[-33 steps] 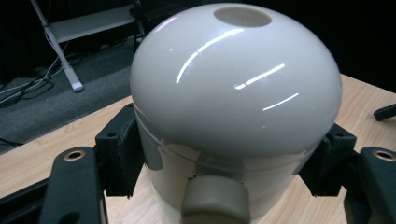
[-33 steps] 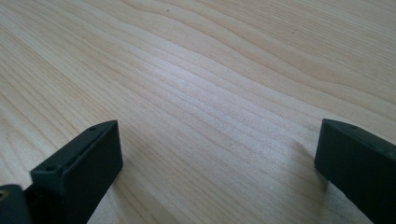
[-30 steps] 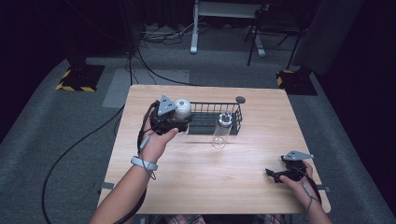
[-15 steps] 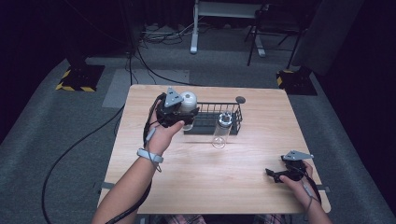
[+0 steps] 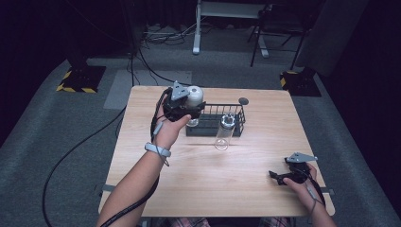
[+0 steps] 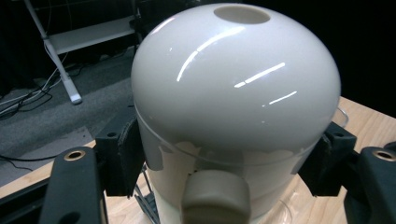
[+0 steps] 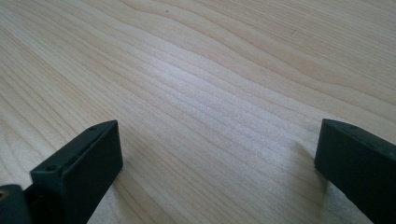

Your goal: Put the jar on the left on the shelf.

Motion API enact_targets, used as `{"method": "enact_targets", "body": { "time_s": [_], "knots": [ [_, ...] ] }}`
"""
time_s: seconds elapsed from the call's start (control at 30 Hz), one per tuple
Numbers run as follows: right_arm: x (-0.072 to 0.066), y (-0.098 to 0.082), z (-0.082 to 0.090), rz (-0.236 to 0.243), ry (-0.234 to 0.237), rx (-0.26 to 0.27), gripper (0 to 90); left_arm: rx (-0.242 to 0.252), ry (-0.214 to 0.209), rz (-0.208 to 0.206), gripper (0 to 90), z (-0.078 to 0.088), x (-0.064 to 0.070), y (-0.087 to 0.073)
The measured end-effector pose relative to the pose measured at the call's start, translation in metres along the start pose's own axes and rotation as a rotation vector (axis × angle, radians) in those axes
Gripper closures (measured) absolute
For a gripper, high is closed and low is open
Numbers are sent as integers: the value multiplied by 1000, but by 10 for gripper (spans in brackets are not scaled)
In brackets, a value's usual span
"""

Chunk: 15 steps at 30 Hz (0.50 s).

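Clamping the white domed bottle (image 6: pixel 236 107) between its pads, left tool (image 5: pixel 182 106) above the wire basket's (image 5: pixel 236 124) left end. Resting near the counter's (image 5: pixel 189 179) front right edge, right tool (image 5: pixel 283 176) wide open, holding nothing.

Two bottles (one white-domed (image 5: pixel 193 97), one clear (image 5: pixel 224 132)); one wire basket (image 5: pixel 239 124); two grippers.

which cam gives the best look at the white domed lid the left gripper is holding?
Left gripper view: the white domed lid sits close up, both pads clamped on its sides. High view shows it small, at the left gripper by the wire basket. Right gripper view faces table wood.
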State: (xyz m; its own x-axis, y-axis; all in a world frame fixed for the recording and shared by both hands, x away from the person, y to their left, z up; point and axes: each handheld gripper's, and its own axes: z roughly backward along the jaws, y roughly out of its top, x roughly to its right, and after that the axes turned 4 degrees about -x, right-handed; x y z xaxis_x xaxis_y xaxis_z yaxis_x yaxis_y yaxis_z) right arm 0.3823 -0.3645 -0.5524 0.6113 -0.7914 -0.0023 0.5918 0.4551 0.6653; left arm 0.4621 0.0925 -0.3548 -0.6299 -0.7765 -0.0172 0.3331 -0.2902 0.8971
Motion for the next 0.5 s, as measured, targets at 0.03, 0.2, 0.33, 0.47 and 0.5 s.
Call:
{"method": "enact_targets", "body": {
  "time_s": [0.03,0.2,0.33,0.47,0.5],
  "knots": [
    [0,0,0,0,0,0,7,1,1,2,274,-2,-1,1],
    [0,0,0,-1,0,0,7,3,5,14,274,-11,-5,5],
    [0,0,0,0,0,0,7,7,9,17,274,-19,-7,7],
    [0,0,0,-1,0,0,7,12,8,20,274,-26,-8,10],
    [0,0,0,-1,0,0,7,11,8,16,274,-28,-8,11]
  ]
}}
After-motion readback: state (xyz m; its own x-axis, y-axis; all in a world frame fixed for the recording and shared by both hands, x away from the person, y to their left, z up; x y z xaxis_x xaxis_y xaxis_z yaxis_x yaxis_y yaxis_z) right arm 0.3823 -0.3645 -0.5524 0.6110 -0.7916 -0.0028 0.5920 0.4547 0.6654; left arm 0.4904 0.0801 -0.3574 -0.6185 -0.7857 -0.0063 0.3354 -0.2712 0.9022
